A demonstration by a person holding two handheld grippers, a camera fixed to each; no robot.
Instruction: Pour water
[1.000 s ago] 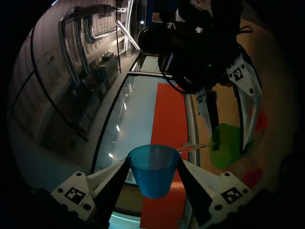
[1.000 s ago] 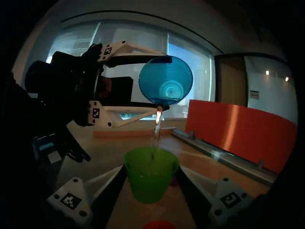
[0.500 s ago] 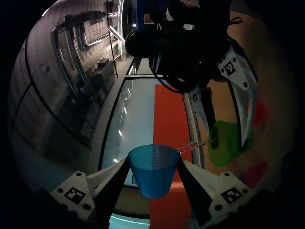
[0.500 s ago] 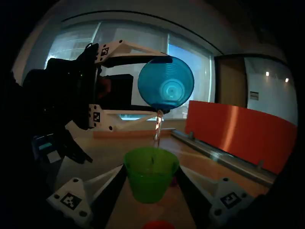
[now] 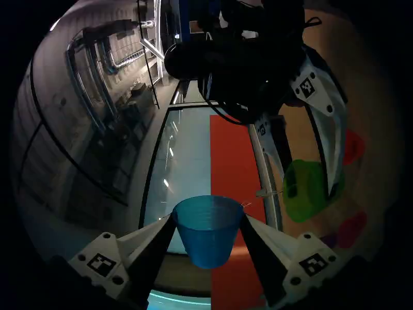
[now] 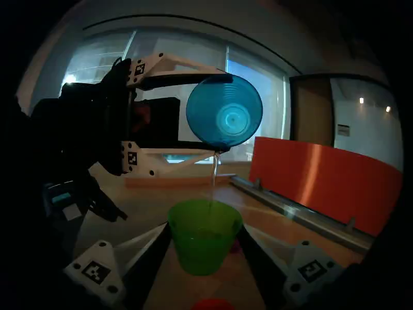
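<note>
2 cups are clamped: the left gripper point(image 5: 208, 223) tips the translucent blue plastic cup point(image 6: 224, 111) above the right gripper's point(image 6: 205, 230) upright green plastic cup point(image 6: 205, 248), so the thin water stream point(image 6: 214, 170) is best aimed at its centre.

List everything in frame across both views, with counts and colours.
blue cup: 1, translucent blue, tipped over above the green cup
green cup: 1, translucent green, upright
water stream: 1, clear, thin, from the blue cup's rim into the green cup
red items: 2, red, on the table past the green cup; the second lies nearer; too blurred to identify
table: 1, wood-brown
panel: 1, orange-red, along the table's far side
rail: 1, metal, at the panel's foot
window: 1, bright, behind the table
left gripper: 1, white, jaws shut on the blue cup
right gripper: 1, white, jaws shut on the green cup
</note>
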